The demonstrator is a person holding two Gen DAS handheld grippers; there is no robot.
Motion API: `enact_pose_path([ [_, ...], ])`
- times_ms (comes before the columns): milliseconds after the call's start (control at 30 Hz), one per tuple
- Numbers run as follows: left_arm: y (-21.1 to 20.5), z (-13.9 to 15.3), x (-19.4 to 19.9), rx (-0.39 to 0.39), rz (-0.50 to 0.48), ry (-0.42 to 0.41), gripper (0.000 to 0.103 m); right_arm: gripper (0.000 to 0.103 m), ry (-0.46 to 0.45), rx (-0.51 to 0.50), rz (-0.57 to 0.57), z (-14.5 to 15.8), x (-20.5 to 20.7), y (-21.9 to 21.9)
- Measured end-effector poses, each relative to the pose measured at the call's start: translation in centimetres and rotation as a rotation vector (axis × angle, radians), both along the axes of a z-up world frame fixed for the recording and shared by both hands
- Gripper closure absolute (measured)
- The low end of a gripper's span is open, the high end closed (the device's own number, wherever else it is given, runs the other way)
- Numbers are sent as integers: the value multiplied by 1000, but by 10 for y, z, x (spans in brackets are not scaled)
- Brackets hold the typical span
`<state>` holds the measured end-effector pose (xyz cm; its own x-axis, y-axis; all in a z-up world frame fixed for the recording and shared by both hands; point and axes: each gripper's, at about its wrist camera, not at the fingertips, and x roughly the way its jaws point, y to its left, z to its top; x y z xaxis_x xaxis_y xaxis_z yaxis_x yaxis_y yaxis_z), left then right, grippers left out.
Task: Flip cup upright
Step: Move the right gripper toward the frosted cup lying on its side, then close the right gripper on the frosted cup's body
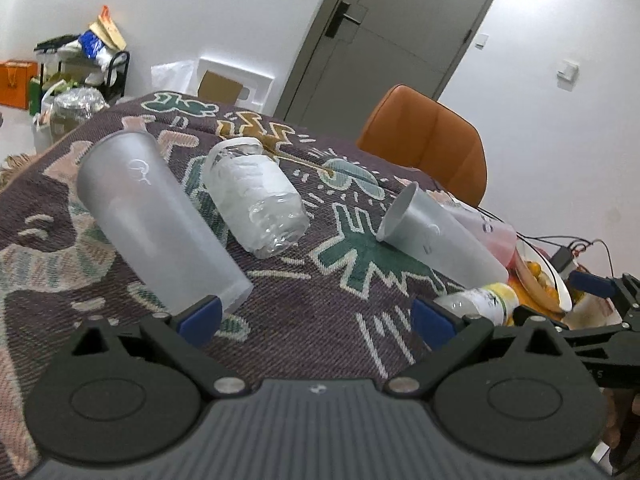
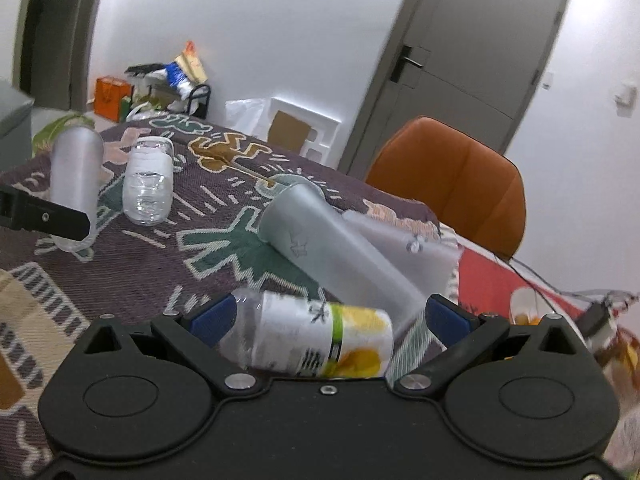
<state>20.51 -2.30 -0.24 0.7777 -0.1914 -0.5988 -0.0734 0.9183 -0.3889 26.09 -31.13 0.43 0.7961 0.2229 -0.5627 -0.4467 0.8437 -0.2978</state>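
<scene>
Frosted grey cup (image 2: pixel 340 248) is seen lying on its side on the bench (image 2: pixel 140 280), mouth toward ten o'clock, with both the left hand-held gripper (image 1: pixel 316 318) and the right hand-held gripper (image 2: pixel 328 316) spread apart.

Bright even indoor light, soft shadows, strong fisheye bending at edges, right view slightly motion-blurred

Orange chair (image 1: pixel 430 142) beside patterned tablecloth (image 1: pixel 304 312); grey door (image 2: pixel 472 52) behind.

The frosted cup (image 1: pixel 156 216) and grey cup (image 1: pixel 436 236) look like matt, smooth translucent plastic, the clear bottle (image 1: pixel 256 196) is glossy crinkly plastic, the tablecloth (image 1: pixel 304 320) is rough woven cloth, and the orange chair (image 1: pixel 432 140) looks smooth, leathery.
</scene>
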Motion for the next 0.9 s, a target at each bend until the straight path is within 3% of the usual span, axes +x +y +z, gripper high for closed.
enact_pose_path([
  [533,-25,-13,43,-156,25,98,7,12,101,-210,199,-10,92,29],
  [900,-19,-29,49,-252,160,152,10,17,147,-372,322,-33,130,52],
])
